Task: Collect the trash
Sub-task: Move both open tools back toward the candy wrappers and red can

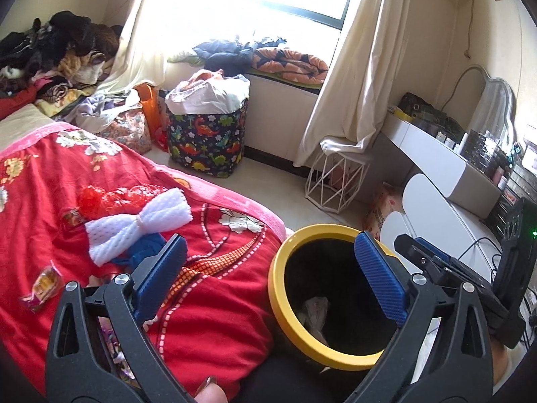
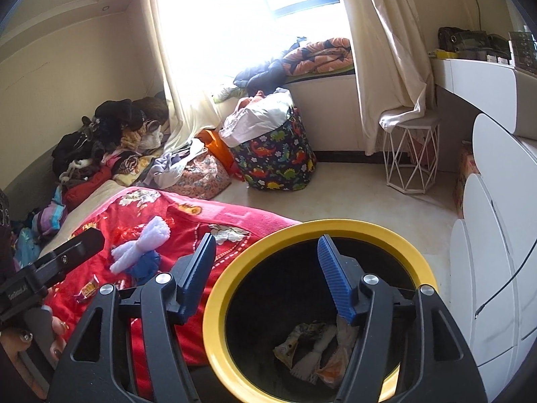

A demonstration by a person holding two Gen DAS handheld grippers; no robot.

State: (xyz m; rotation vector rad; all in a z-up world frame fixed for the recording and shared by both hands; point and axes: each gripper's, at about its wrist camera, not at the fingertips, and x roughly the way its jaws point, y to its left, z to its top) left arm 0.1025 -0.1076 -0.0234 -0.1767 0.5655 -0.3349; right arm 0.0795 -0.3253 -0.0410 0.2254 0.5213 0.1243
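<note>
Trash (image 2: 319, 352) in yellow bin (image 2: 235, 252) | below right claw (image 2: 265, 278) | jaws apart

Your left gripper (image 1: 270, 273) and right gripper (image 2: 265, 277) share black triangular-cutout arms, silver screws and ribbed blue pads (image 1: 381, 277), and beside the left gripper's black handle your fingers (image 2: 57, 330) show dark-painted nails.

We see the bin (image 2: 312, 305) beside the bed (image 2: 201, 228), wrappers (image 2: 319, 356) inside it, foam netting (image 2: 141, 248) lying on the bed.
</note>
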